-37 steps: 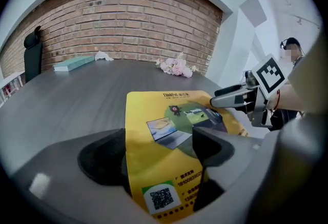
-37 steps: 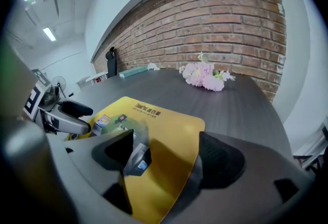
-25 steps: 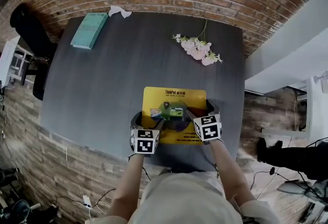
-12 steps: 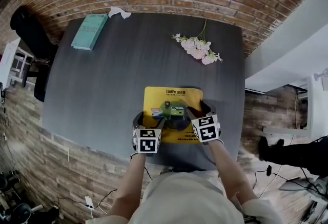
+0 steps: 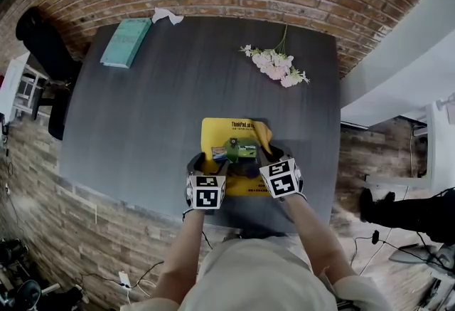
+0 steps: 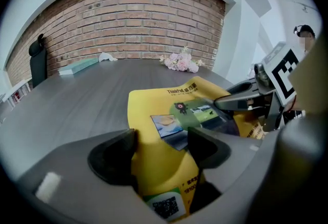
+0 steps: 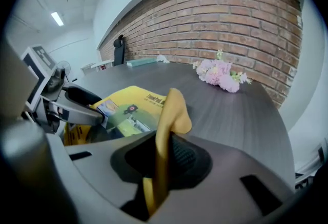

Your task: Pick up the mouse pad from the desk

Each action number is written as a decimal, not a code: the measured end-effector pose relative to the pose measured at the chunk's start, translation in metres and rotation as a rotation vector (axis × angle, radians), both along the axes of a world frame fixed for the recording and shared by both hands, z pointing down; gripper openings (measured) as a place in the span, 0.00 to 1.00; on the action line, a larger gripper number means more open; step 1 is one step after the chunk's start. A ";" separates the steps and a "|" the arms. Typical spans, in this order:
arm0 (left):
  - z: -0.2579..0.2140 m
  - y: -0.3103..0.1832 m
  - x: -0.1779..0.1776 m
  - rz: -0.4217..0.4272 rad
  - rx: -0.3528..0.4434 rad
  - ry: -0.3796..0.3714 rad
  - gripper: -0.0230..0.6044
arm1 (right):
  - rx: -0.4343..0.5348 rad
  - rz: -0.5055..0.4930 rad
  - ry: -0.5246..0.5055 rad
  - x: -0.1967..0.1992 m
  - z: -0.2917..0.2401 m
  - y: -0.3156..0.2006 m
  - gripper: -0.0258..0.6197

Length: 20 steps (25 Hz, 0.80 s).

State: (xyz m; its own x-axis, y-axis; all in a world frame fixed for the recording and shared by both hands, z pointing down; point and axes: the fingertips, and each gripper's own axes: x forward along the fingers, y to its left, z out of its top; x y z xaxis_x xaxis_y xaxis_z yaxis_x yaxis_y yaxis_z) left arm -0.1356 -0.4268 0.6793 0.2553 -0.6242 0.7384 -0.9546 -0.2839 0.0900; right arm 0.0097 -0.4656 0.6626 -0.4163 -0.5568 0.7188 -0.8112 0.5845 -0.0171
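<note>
**Mouse pad pickup: right side pinched, left side closing in**

Going across the head view. Way off at 10 o'clock on the dark grey rectangular desk (image 5: 156, 103), a flat teal book (image 5: 125, 41) is sitting beside a crumpled white tissue (image 5: 166, 16). Both are well apart from the action.

The left gripper (image 6: 161, 141) is hanging over the near edge at 6 o'clock. Its jaws are standing wide and closing. The left side of the yellow rectangular printed mouse pad (image 5: 219, 135) is bulging up between them, but I wouldn't call that clamped yet. Most of the mouse pad is lying flat on the desk, right in front of the person.

Over on its 3 o'clock side, the right gripper (image 7: 165, 146) is squeezing in on the edge, and the yellow sheet is standing upright between the jaws. The corner at about 1 o'clock is curling up off the desk.

A bunch of pink fabric-looking flowers (image 5: 276, 67) is lying further out at 1 o'clock, well apart.

My read is that the grab is basically there on the right and only halfway on the left. The actual lift is what's left to do.
</note>
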 end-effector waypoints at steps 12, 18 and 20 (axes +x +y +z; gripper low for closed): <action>-0.016 0.009 0.027 0.060 0.024 0.052 0.19 | 0.027 -0.031 -0.028 -0.008 -0.015 0.007 0.09; -0.035 0.024 0.031 0.059 0.063 0.086 0.12 | 0.065 -0.029 -0.064 -0.012 -0.038 0.022 0.08; -0.043 0.032 0.031 0.053 0.076 0.100 0.11 | 0.079 -0.029 -0.076 -0.013 -0.047 0.031 0.08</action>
